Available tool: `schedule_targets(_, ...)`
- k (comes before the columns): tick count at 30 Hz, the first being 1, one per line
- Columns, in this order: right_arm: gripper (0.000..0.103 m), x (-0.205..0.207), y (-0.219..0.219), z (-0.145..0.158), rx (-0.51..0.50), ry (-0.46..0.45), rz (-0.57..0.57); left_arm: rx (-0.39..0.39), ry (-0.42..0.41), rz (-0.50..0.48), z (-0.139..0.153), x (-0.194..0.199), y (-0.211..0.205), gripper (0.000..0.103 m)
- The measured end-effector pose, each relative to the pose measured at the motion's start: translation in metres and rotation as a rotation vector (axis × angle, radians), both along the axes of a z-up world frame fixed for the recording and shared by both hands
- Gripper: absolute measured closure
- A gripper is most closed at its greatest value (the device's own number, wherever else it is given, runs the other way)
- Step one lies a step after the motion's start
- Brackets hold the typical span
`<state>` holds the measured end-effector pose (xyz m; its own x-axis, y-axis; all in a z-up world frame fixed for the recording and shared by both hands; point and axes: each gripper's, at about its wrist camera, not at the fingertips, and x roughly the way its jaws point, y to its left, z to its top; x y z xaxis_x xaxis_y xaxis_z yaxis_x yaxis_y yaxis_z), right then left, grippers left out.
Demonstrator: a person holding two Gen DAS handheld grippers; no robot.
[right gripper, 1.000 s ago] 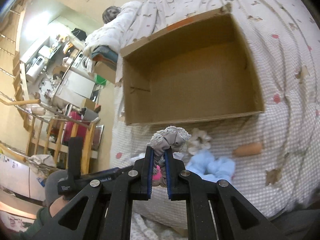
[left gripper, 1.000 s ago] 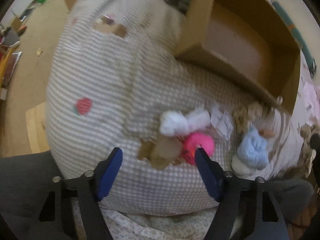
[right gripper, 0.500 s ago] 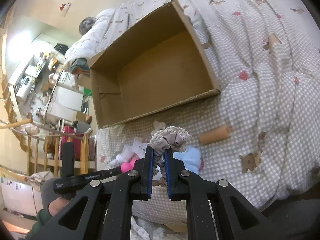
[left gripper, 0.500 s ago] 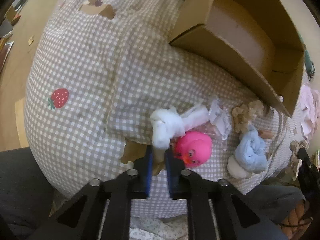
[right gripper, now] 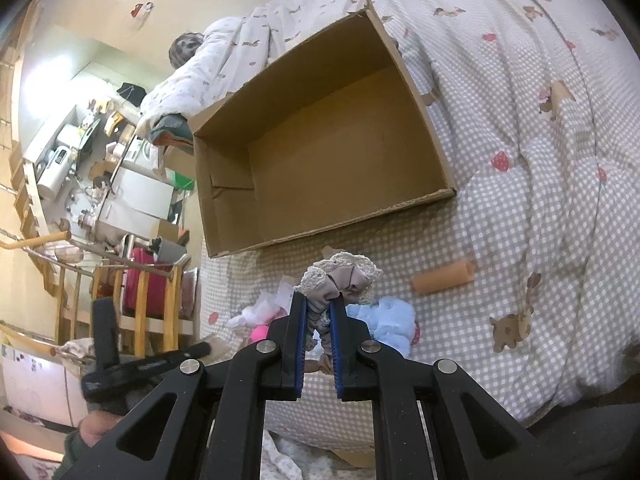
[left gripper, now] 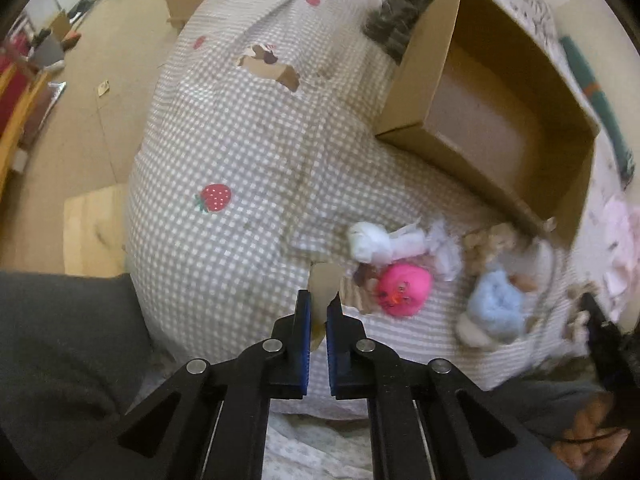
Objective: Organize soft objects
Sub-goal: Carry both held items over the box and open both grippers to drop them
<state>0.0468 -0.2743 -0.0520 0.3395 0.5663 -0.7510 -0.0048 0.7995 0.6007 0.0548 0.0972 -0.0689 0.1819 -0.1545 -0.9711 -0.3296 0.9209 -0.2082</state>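
Note:
My left gripper [left gripper: 318, 304] is shut on a beige soft piece [left gripper: 325, 285] and holds it above the checked quilt [left gripper: 240, 152]. Beside it lie a white cloth bundle [left gripper: 370, 238], a pink duck toy [left gripper: 405, 288] and a light blue fluffy item [left gripper: 496, 306]. My right gripper [right gripper: 319, 308] is shut on a grey lace-edged scrunchie [right gripper: 340, 278], held above the pile in front of the open, empty cardboard box [right gripper: 320, 148]. The box also shows in the left wrist view [left gripper: 492, 104].
An orange roll [right gripper: 442, 278] lies on the quilt [right gripper: 520, 200] right of the pile. A beige lace item [left gripper: 490, 240] lies near the box corner. The bed edge drops to the floor [left gripper: 80, 120] on the left. Shelves and railings [right gripper: 80, 200] stand beyond.
My left gripper closed on the beige piece and lifted it off the quilt, pulling back from the white bundle. My right gripper kept hold of the scrunchie and swung towards the box.

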Motion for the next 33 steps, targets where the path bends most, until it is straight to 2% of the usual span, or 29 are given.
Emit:
schedule_targets(6,0.091,0.001,0.005,0.023,-0.019,-0.064,0.018,0.073,-0.140,-0.022,0.047,0.009,-0.010,0.097)
schedule_targets(9,0.091,0.007,0.008,0.039,-0.012,-0.109,0.024,0.094,-0.208,-0.052,0.068,0.029,-0.028,0.097)
schedule_targets(16,0.091,0.036,0.010,0.054,-0.025,-0.145,0.028,0.093,-0.350,-0.192,0.103,0.074,-0.058,0.097)
schedule_targets(20,0.091,0.061,0.011,0.049,-0.053,-0.155,0.022,0.047,-0.374,-0.237,0.098,0.102,-0.072,0.097)
schedule_targets(23,0.091,0.079,0.014,0.038,-0.061,-0.151,0.017,-0.005,-0.360,-0.262,0.080,0.124,-0.079,0.097)
schedule_targets(33,0.090,0.112,0.040,-0.014,-0.159,-0.081,0.056,0.037,-0.278,-0.286,0.016,0.157,-0.103,0.096)
